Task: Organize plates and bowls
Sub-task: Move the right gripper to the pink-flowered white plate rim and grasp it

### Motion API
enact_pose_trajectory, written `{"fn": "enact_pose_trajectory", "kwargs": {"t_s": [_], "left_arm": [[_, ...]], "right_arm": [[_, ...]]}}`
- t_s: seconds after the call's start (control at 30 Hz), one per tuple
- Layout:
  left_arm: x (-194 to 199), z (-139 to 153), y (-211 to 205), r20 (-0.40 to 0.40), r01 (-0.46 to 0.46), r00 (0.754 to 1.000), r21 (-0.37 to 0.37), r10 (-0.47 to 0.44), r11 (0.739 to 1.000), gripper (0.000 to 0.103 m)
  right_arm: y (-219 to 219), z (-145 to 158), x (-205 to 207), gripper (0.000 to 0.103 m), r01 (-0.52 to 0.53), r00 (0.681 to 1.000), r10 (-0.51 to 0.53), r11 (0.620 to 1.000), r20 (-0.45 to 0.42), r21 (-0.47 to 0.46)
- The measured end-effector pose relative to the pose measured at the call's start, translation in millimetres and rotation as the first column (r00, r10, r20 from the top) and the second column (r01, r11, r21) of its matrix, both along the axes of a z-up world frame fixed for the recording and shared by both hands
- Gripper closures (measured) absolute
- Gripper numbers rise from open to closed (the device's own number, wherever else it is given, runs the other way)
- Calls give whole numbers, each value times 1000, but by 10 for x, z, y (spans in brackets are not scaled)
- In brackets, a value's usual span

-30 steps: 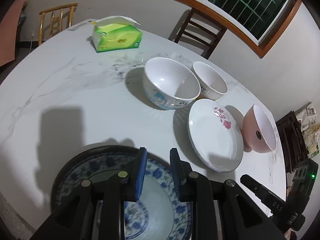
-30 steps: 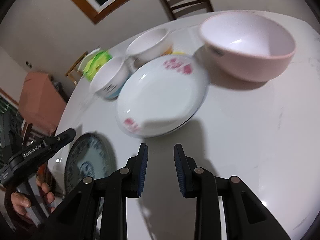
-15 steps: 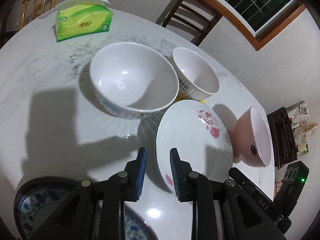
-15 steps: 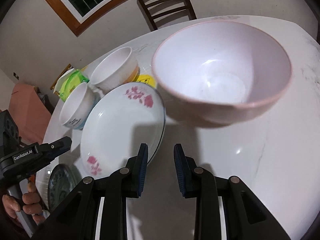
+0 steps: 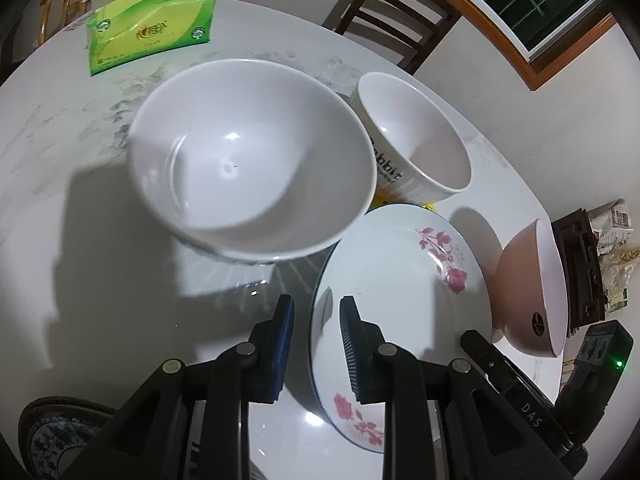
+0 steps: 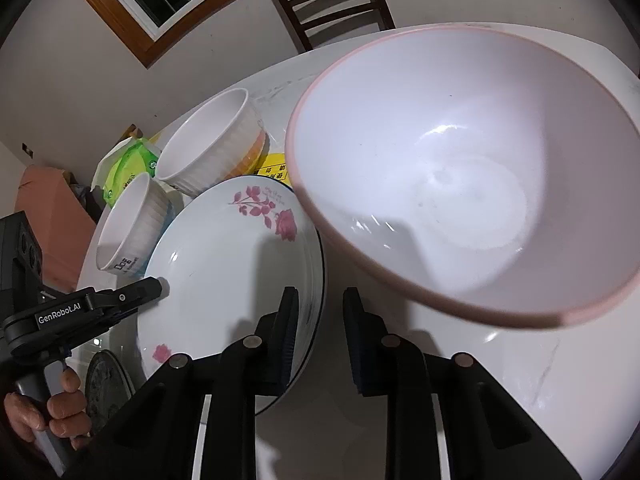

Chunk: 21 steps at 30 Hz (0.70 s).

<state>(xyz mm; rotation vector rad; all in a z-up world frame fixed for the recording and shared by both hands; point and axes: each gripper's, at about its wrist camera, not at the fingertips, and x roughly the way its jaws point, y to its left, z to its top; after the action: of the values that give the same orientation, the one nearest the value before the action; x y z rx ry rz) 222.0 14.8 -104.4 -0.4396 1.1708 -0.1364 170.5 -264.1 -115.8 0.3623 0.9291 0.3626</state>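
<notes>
Black jaws of our left gripper (image 5: 316,336) and right gripper (image 6: 320,332) stand parted a little, holding nothing, each straddling an edge of the rose-printed plate (image 5: 400,288) on the marble table (image 5: 60,184). Beyond sit our big white bowl (image 5: 248,184), the pink bowl (image 6: 472,184) and the ribbed bowl (image 5: 416,144); farthest, a green tissue pack (image 5: 148,32).

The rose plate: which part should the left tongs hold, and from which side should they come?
Grip the rose plate by its near rim, coming from the left tongs' own side. That raised thin edge already lies between the open pads, while the bowls crowd the far and right sides.
</notes>
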Motion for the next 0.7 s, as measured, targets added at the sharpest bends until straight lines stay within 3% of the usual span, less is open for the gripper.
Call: {"fn": "enact_pose_trajectory", "kwargs": {"t_s": [0.23,0.33,0.7], "left_arm": [[79,-64,-37,-27,14,1000,-4,-14,1000,79],[101,-83,-58,-33,31,999,-3,-31,1000,88],[-116,-83,-164,-75,88,993,-6,-89,996,88]], "right_arm": [[6,-11,67,91,-10,1000,10,1000,-7,15],[21,-8,74,91,-17,1000,17,1000,-9,13],[-45,-17,-133,91,-9,999,10,1000,-41,21]]}}
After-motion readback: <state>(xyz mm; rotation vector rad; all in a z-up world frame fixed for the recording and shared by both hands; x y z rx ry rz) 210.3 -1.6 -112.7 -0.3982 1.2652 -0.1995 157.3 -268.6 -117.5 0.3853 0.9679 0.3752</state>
